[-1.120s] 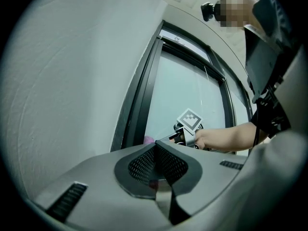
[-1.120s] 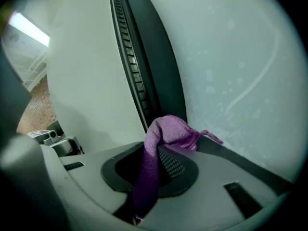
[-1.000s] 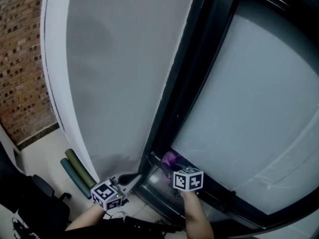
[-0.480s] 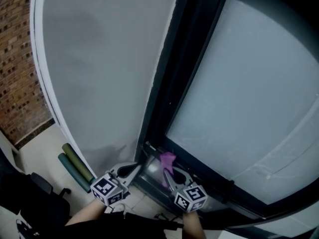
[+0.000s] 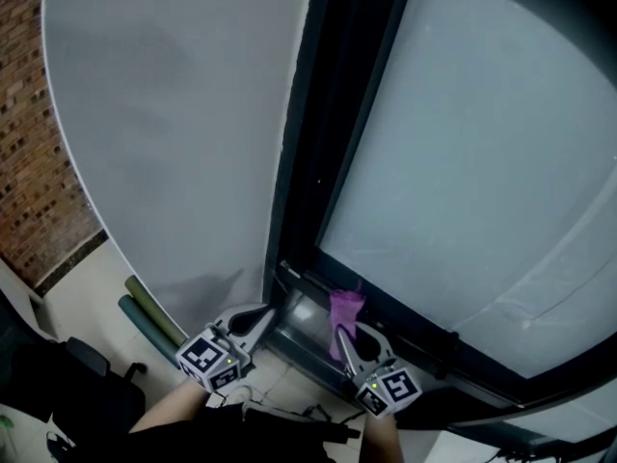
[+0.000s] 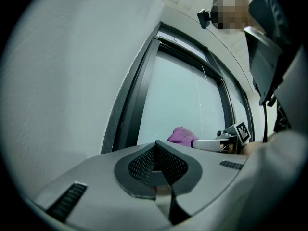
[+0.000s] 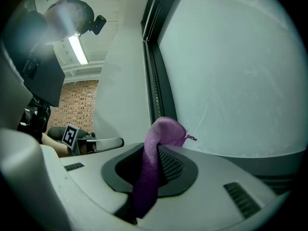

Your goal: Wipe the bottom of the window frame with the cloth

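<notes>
A purple cloth (image 5: 345,309) stands up against the dark bottom rail of the window frame (image 5: 424,340), just below the frosted glass (image 5: 463,162). My right gripper (image 5: 345,334) is shut on it; in the right gripper view the cloth (image 7: 155,148) hangs folded between the jaws (image 7: 156,150). My left gripper (image 5: 258,318) is shut with nothing in it and sits by the frame's lower left corner, left of the cloth. From the left gripper view the shut jaws (image 6: 156,146) face the glass, with the cloth (image 6: 182,135) and the right gripper (image 6: 208,144) beyond.
A white wall panel (image 5: 174,143) runs left of the dark upright frame post (image 5: 318,133). Two rolled green mats (image 5: 145,316) lie on the floor below it, near a brick wall (image 5: 39,162). A dark chair (image 5: 67,384) stands at lower left.
My right gripper has slid the cloth to the right along the bottom rail, away from the corner, and its marker cube has dropped lower. The left gripper has hardly moved.
</notes>
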Demonstrator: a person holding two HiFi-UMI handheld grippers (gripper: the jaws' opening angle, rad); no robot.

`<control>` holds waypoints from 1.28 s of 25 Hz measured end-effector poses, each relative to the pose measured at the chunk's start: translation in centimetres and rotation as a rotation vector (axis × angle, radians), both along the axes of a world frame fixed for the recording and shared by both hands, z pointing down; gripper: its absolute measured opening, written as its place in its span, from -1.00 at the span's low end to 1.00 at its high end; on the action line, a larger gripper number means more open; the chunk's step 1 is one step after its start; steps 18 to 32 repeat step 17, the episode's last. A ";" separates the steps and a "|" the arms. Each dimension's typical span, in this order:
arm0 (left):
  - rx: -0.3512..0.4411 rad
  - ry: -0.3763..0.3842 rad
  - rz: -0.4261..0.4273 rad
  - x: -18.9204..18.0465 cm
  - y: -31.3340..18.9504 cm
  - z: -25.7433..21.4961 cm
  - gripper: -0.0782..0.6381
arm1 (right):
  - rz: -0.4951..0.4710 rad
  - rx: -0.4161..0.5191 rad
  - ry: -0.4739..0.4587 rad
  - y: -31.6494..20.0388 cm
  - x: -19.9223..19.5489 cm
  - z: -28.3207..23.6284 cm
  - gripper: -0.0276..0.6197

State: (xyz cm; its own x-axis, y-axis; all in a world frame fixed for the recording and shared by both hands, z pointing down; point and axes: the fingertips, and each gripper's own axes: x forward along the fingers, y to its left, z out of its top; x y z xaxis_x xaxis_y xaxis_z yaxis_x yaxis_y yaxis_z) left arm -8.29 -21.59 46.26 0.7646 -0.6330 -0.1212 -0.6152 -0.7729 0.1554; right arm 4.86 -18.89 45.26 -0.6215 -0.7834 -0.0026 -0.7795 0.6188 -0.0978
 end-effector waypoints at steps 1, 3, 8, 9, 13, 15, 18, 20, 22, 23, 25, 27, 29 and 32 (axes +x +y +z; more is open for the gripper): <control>0.002 -0.004 0.006 0.2 0.0 0.0 -0.78 | 0.003 0.000 0.001 0.0 0.0 0.1 -0.69; 0.001 -0.009 0.018 0.5 -0.1 0.1 -0.78 | 0.007 -0.007 0.007 0.0 0.1 0.4 -0.69; -0.007 0.000 0.036 1.1 -0.1 -0.2 -0.78 | 0.010 -0.010 0.015 -0.2 0.2 0.5 -0.69; -0.004 0.001 0.036 1.1 -0.1 -0.2 -0.78 | 0.007 -0.009 0.018 -0.2 0.1 0.5 -0.69; 0.007 0.002 0.034 0.9 -0.4 -0.4 -0.78 | -0.006 -0.010 0.047 -0.5 -0.3 0.6 -0.69; 0.012 0.010 0.033 0.7 -0.4 -0.5 -0.78 | -0.008 -0.014 0.056 -0.5 -0.6 0.7 -0.69; 0.015 0.020 0.031 0.6 -0.3 -0.5 -0.78 | -0.011 -0.015 0.062 -0.4 -0.8 0.7 -0.69; 0.015 0.020 0.031 0.6 -0.3 -0.5 -0.78 | -0.011 -0.015 0.062 -0.4 -0.8 0.7 -0.69; 0.015 0.020 0.031 0.6 -0.3 -0.5 -0.78 | -0.011 -0.015 0.062 -0.4 -0.8 0.7 -0.69; 0.015 0.020 0.031 0.6 -0.3 -0.5 -0.78 | -0.011 -0.015 0.062 -0.4 -0.8 0.7 -0.69; 0.015 0.020 0.031 0.6 -0.3 -0.5 -0.78 | -0.011 -0.015 0.062 -0.4 -0.8 0.7 -0.69; 0.015 0.020 0.031 0.6 -0.3 -0.5 -0.78 | -0.011 -0.015 0.062 -0.4 -0.8 0.7 -0.69; 0.015 0.020 0.031 0.6 -0.3 -0.5 -0.78 | -0.011 -0.015 0.062 -0.4 -0.8 0.7 -0.69; 0.015 0.020 0.031 0.6 -0.3 -0.5 -0.78 | -0.011 -0.015 0.062 -0.4 -0.8 0.7 -0.69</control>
